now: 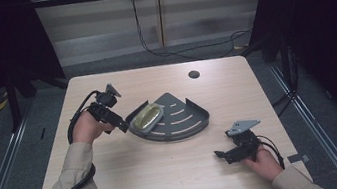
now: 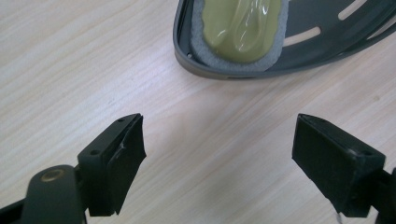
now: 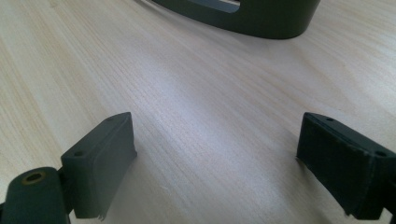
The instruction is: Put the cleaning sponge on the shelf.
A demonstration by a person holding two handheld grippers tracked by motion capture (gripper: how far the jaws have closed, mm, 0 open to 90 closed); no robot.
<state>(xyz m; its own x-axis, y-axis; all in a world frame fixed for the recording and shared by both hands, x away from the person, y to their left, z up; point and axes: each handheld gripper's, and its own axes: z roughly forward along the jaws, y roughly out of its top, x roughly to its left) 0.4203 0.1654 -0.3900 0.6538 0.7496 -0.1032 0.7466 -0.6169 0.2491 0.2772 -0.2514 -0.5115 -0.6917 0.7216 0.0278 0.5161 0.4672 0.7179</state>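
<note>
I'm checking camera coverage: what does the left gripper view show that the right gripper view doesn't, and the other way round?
Left gripper view alone: the yellow-green sponge with its grey pad, lying in the grey corner tray, and the tray's slotted floor. Right gripper view alone: the tray's plain outer wall, seen from low down. Both: open black jaws with nothing between them, over the bare wooden table.

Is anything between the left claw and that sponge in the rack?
Nothing loose lies between them. The left claw stands open over bare table, short of the sponge. Only the rack's low rim runs in front of the sponge.
</note>
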